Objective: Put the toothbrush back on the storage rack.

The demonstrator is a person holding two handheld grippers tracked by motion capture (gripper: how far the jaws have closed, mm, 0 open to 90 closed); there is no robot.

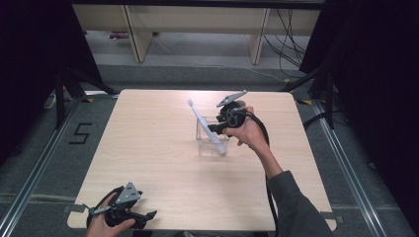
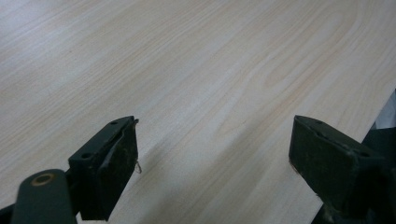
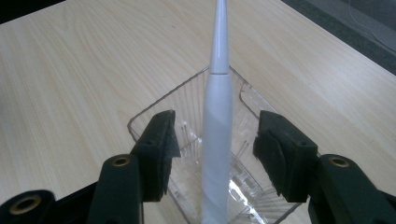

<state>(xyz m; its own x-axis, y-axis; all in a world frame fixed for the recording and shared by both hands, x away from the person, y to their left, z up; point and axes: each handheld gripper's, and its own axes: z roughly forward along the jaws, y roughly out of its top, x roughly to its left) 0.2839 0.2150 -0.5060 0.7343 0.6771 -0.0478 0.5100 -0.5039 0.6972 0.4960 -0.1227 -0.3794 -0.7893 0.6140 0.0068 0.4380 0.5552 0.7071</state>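
White plastic toothbrush [image 3: 217,116] stands tilted in the clear container [image 3: 154,112] near the table [image 1: 148,148] centre. The right gripper [image 3: 215,149] is just above it, jaws apart, pads clear of the handle between them. The left gripper [image 2: 212,154] sits open and empty at the near edge.

A lab or recording studio, by the look of it: a bare wooden counter [image 1: 148,148] stands on grey carpet inside black curtains [image 1: 365,74], with metal rails [image 1: 346,163] along the floor, a taped "5" [image 1: 80,133] beside it, tripod legs [image 1: 62,94], and loose cables [image 1: 289,37] under desks [image 1: 197,19] behind.
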